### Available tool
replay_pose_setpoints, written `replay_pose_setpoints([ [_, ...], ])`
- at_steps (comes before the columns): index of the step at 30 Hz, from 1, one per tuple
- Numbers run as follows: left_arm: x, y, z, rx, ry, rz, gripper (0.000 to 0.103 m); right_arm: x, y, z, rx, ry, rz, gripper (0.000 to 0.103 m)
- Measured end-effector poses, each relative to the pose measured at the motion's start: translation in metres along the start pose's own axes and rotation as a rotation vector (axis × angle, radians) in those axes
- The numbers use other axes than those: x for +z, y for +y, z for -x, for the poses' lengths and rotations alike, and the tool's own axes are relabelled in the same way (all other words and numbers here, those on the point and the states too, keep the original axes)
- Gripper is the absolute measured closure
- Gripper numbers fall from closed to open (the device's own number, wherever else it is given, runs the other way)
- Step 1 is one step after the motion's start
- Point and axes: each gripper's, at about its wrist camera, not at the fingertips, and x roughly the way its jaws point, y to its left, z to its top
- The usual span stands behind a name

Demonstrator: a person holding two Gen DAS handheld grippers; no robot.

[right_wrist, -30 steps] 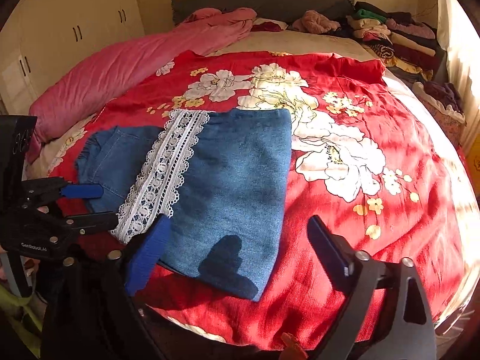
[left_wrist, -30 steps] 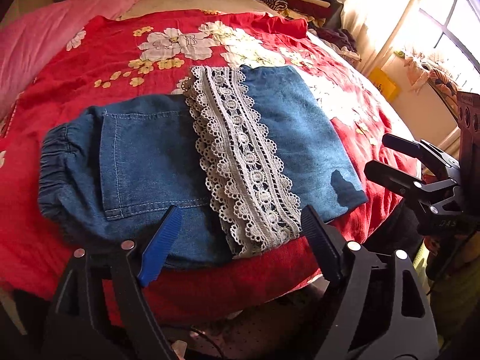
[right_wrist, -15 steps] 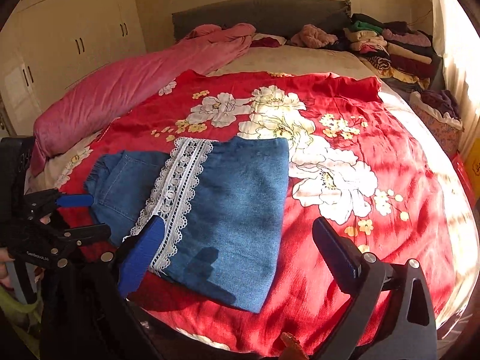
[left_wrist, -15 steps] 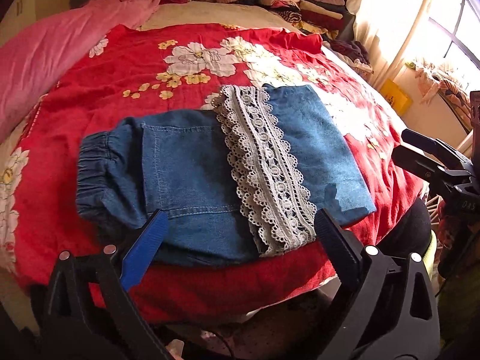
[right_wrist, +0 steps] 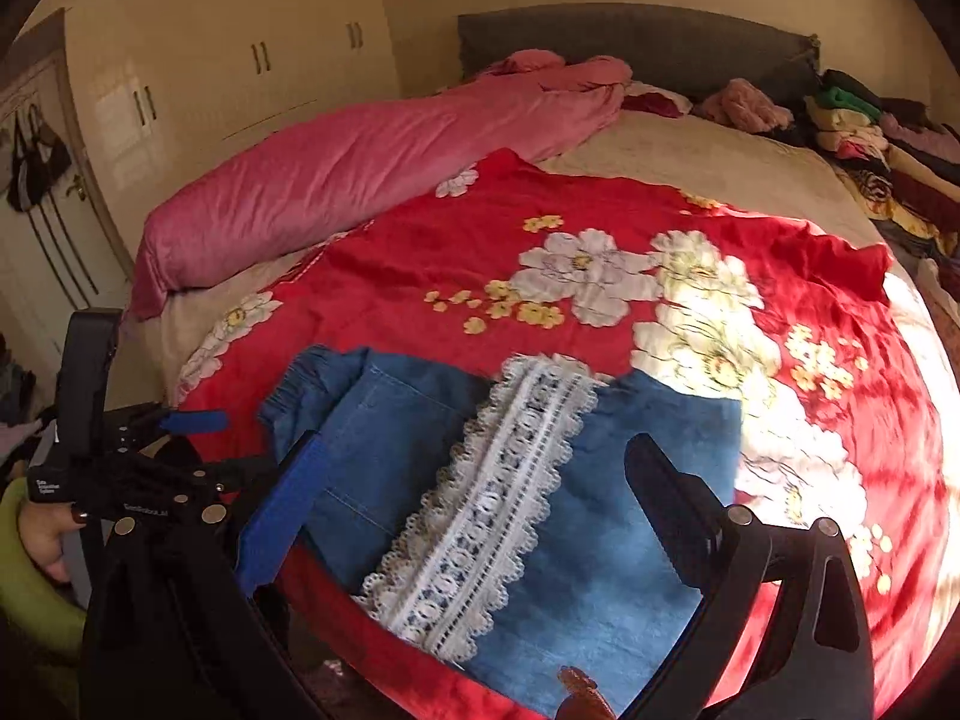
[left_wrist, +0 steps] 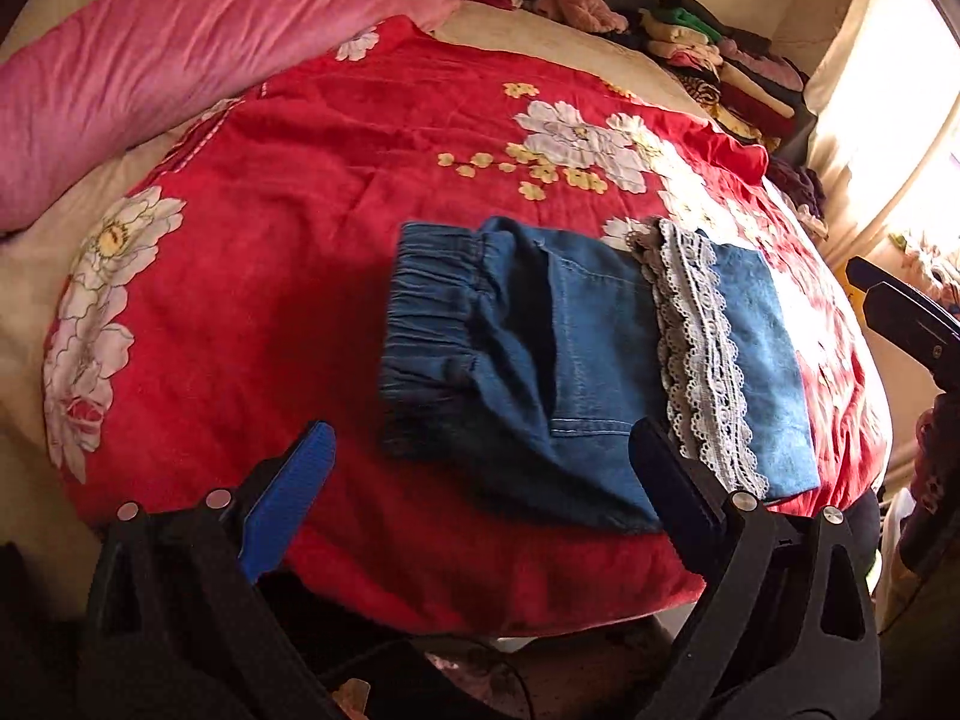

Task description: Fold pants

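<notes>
The folded denim pants (left_wrist: 576, 360) lie flat near the front edge of the bed, on a red floral blanket (left_wrist: 288, 252). Their elastic waistband (left_wrist: 432, 312) faces the left side of the bed, a back pocket (left_wrist: 600, 348) shows in the middle, and a white lace trim (left_wrist: 702, 354) runs across the fabric where the folded-over leg panel (left_wrist: 762, 354) begins. The near edge of the pants sits close to where the blanket rolls over the mattress front, and the right corner of the folded panel reaches almost to that drop. The left gripper (left_wrist: 480, 498) hangs in front of the bed edge with its jaws spread wide and nothing between them, the blue-padded finger over bare blanket and the black finger over the lower edge of the pocket area. The right gripper (right_wrist: 474, 510) is likewise spread wide and empty, framing the lace and pocket from just above. To the left of the waistband and beyond the pants the blanket lies bare. A long pink bolster pillow (right_wrist: 360, 180) lies along the far left side, a grey headboard (right_wrist: 636, 42) stands behind, and stacked clothes (right_wrist: 870, 144) line the far right edge.
</notes>
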Motion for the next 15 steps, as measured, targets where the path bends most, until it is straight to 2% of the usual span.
replay_pose_setpoints([
  [5,-0.005,0.021,-0.008,-0.02,0.033,0.062,0.011,0.024,0.022,-0.051,0.08,0.089,0.056,0.005],
  [10,-0.009,0.03,-0.028,-0.095,0.086,0.116,0.011,0.04,0.039,-0.101,0.175,0.203,0.081,0.005],
  [13,-0.011,0.027,-0.038,-0.117,0.101,0.119,0.011,0.045,0.05,-0.128,0.183,0.262,0.106,0.005],
  [14,-0.011,0.026,-0.041,-0.117,0.1,0.119,0.013,0.046,0.054,-0.135,0.187,0.273,0.114,0.005],
  [15,-0.012,0.026,-0.043,-0.112,0.098,0.124,0.02,0.048,0.057,-0.141,0.194,0.279,0.12,0.005],
])
